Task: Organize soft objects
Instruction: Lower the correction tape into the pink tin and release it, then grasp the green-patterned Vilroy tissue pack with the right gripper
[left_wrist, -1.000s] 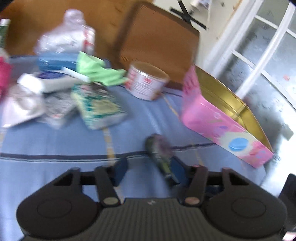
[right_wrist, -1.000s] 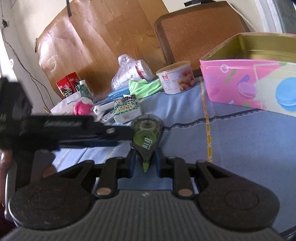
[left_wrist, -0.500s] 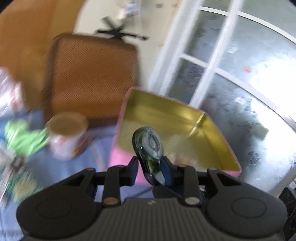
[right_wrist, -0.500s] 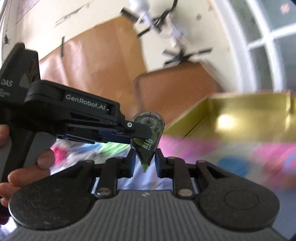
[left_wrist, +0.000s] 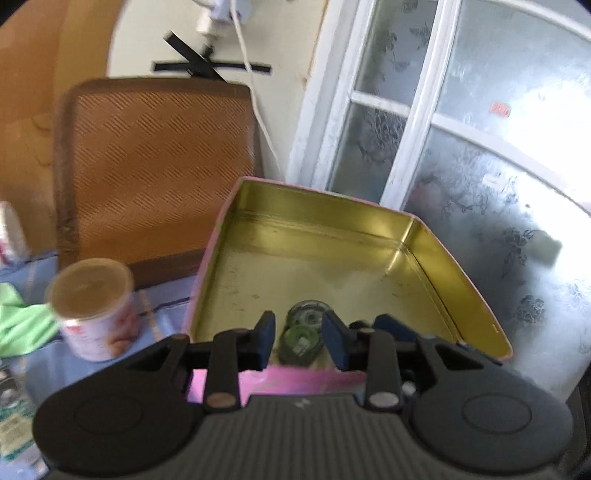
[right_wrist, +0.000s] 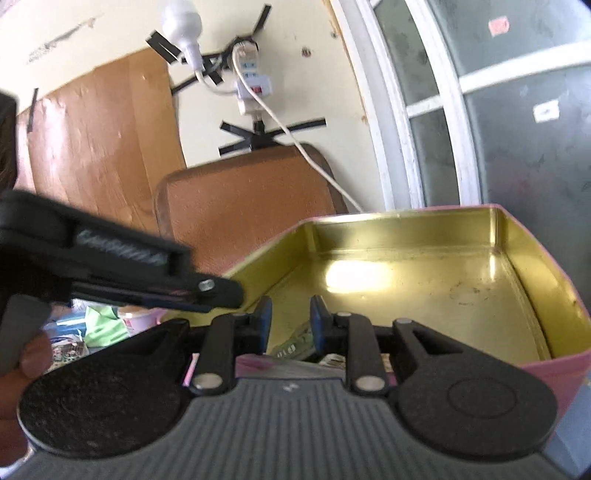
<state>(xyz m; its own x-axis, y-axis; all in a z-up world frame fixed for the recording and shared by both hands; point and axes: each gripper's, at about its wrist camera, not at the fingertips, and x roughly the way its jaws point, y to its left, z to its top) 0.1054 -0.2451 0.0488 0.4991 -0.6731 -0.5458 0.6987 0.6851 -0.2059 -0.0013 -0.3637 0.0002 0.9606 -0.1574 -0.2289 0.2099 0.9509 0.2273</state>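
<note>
A pink tin box with a gold inside stands open on the blue cloth; it also shows in the right wrist view. A green correction tape dispenser lies on the tin's floor by the near wall, seen partly in the right wrist view. My left gripper is open above the near wall, its pads either side of the dispenser and apart from it. My right gripper is open just above the dispenser. The left gripper's body crosses the right wrist view at left.
A round can with a clear lid stands left of the tin on the blue tablecloth. A green cloth lies further left. A brown chair back stands behind. A window frame is at right.
Both grippers carried the dispenser from the table up and over the tin, then opened. The dispenser now lies inside the tin, free of both.
</note>
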